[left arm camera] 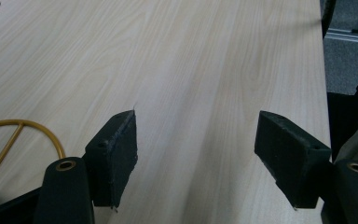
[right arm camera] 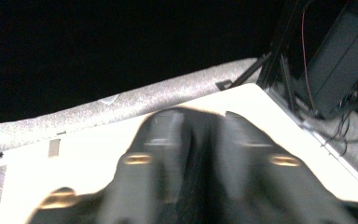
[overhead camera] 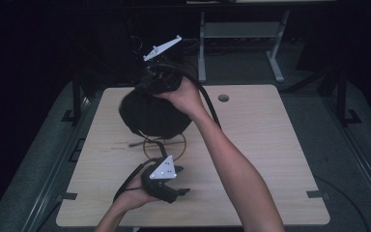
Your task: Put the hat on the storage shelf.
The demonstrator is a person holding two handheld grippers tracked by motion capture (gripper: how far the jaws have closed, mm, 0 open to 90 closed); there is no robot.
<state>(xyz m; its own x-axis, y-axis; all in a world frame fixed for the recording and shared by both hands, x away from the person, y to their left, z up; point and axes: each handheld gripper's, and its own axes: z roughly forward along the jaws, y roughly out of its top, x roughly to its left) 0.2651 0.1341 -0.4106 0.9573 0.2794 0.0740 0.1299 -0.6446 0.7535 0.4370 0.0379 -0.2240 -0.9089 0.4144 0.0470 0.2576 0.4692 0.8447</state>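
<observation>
High view: black bag (overhead camera: pixel 149 115) hangs under right gripper (overhead camera: pixel 147 84).

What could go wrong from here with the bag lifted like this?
1. The right gripper seems to pinch only the top of the black bag, jaws nearly together; the hanging weight might slip free.
2. A bag strap trails over the gold wire ring on the table and could snag or drag it.
3. The left gripper sits open nearby, holding nothing, so neither bag nor ring is steadied.
</observation>
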